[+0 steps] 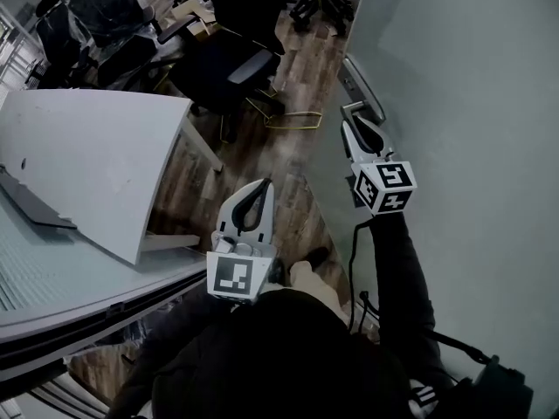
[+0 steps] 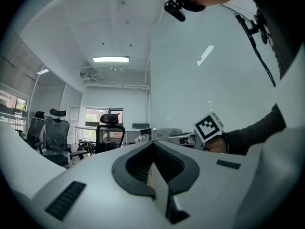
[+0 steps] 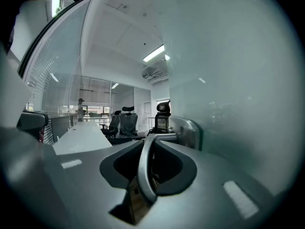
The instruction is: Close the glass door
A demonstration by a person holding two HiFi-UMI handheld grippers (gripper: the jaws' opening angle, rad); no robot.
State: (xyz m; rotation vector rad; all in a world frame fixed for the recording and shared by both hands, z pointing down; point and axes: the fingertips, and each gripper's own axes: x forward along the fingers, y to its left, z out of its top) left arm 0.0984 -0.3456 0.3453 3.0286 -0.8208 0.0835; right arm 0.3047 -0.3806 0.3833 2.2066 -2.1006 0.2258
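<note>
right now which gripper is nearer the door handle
Right. The right gripper has its fingers closed on the handle; the left gripper is apart from it, shut, nearer the desk.

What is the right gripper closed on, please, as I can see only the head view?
Observer: The right gripper is clamped on the metal door handle of the glass door; the handle's bar runs between its jaws.
Operator: Thank you. Is the left gripper carrying anything?
Observer: No. In its own view the left gripper has its jaws together, with nothing between them.
</note>
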